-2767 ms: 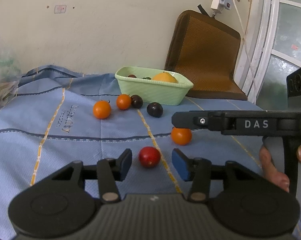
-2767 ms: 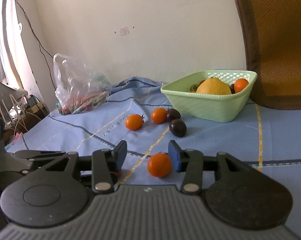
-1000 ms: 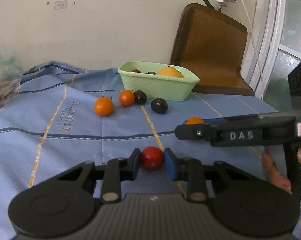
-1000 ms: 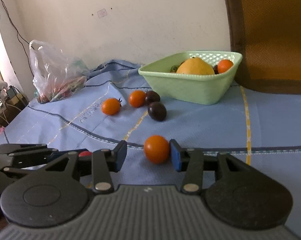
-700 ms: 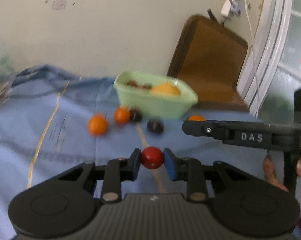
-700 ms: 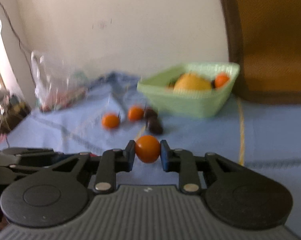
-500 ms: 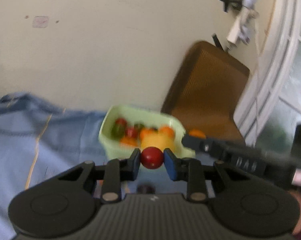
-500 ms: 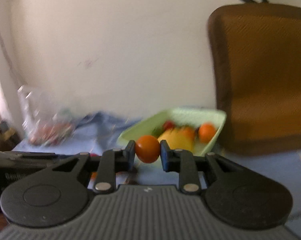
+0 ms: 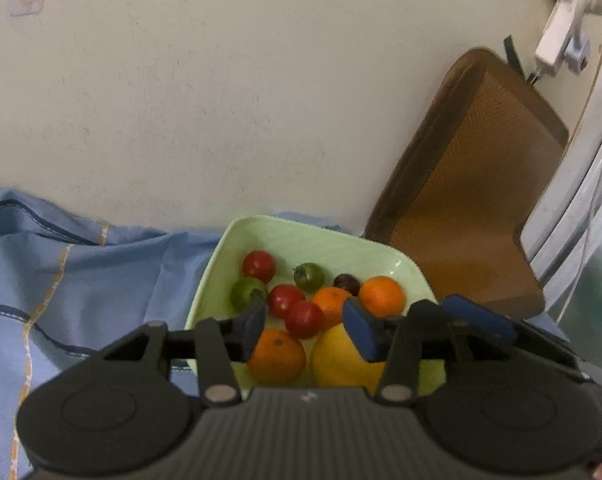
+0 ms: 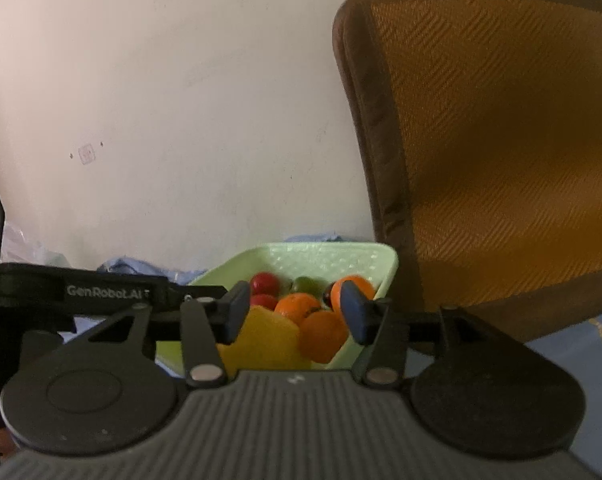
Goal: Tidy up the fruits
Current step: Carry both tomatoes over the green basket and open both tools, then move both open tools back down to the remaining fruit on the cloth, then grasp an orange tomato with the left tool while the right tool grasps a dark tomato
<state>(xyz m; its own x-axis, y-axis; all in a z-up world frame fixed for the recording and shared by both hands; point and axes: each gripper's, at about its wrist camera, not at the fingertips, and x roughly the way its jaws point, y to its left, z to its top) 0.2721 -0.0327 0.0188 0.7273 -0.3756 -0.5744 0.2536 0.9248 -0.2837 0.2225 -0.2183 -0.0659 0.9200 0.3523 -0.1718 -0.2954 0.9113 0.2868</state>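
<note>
Left gripper: the left gripper (image 9: pixel 305 326) hangs over the green bowl (image 9: pixel 217 264), its two blue pads spread wide with nothing between them.
Right gripper: the right gripper (image 10: pixel 295 312) is also over the bowl, its pads spread wide and holding nothing.
Bowl: it sits on the blue cloth (image 9: pixel 61 280), right under and in front of both grippers.
Red tomato: one red tomato (image 9: pixel 304 319) lies in the bowl just below the gap of the left gripper, touching another red one beside it.
Orange fruit: an orange tomato (image 10: pixel 324 336) lies in the bowl just below the gap of the right gripper, next to the big yellow fruit (image 10: pixel 267 340).
Other fruit: green, red, dark and orange ones fill the far part of the bowl, past the pads.
Brown cushion: the brown cushion (image 10: pixel 493 140) leans on the wall to the right of the right gripper, just beside the bowl.
Plastic bag: a plastic bag (image 10: pixel 25 250) is far off to the left of the right gripper.
</note>
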